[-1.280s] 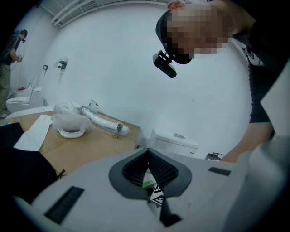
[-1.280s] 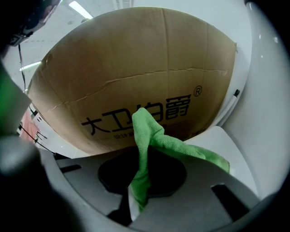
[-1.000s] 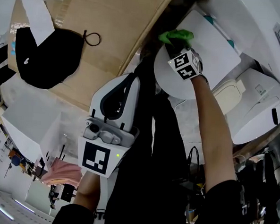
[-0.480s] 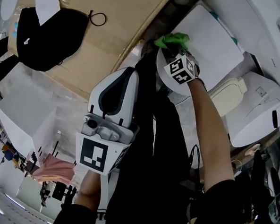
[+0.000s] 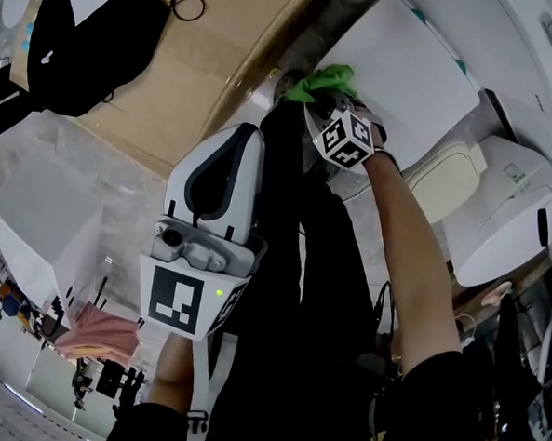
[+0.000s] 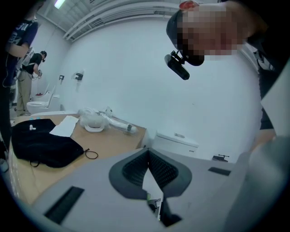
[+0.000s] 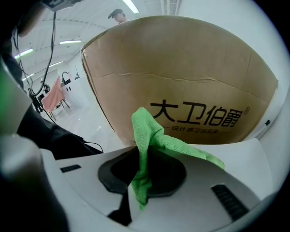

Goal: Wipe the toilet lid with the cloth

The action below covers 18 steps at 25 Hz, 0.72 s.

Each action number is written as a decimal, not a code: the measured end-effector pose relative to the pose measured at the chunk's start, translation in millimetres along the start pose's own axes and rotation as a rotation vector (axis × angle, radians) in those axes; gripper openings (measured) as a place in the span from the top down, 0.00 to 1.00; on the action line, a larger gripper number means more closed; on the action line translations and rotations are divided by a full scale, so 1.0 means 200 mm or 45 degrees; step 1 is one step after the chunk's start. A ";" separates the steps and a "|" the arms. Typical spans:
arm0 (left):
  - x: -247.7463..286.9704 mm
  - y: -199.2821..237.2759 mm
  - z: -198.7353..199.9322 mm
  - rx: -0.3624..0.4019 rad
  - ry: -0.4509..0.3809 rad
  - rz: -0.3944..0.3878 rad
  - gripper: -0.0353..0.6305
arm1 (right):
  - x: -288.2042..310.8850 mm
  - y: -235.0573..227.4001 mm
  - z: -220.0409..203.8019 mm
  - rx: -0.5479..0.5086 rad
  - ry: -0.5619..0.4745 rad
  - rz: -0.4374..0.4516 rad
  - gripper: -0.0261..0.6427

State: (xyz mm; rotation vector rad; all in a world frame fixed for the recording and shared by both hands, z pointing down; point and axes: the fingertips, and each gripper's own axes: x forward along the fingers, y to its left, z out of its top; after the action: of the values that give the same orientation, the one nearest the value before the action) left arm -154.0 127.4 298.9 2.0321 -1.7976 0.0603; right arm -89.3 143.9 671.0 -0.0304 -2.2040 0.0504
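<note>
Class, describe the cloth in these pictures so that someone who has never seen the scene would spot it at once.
Start at the large white toilet lid beside the brown cardboard box. At the lid's edge nearest the box, the right gripper pinches the cloth. It is the only bright green thing there, soft and crumpled among hard white surfaces.

bright green cloth, plain white toilet lid, brown cardboard box with black letters, black bag, pale grey left gripper with dark grey pads, black and white squares on the cube of the right gripper
</note>
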 end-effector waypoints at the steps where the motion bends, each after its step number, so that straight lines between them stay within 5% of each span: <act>1: -0.01 0.00 -0.01 0.002 0.001 0.004 0.94 | 0.00 0.02 0.00 -0.016 0.003 0.009 0.88; 18: -0.07 -0.17 -0.15 -0.020 0.045 -0.060 0.94 | -0.08 0.38 -0.16 -0.250 0.009 0.198 0.89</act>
State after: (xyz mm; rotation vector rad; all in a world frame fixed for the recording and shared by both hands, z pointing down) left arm -117.4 152.3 312.2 2.0489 -1.7227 0.0674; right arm -53.3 221.0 673.4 -0.3112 -2.1884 -0.0797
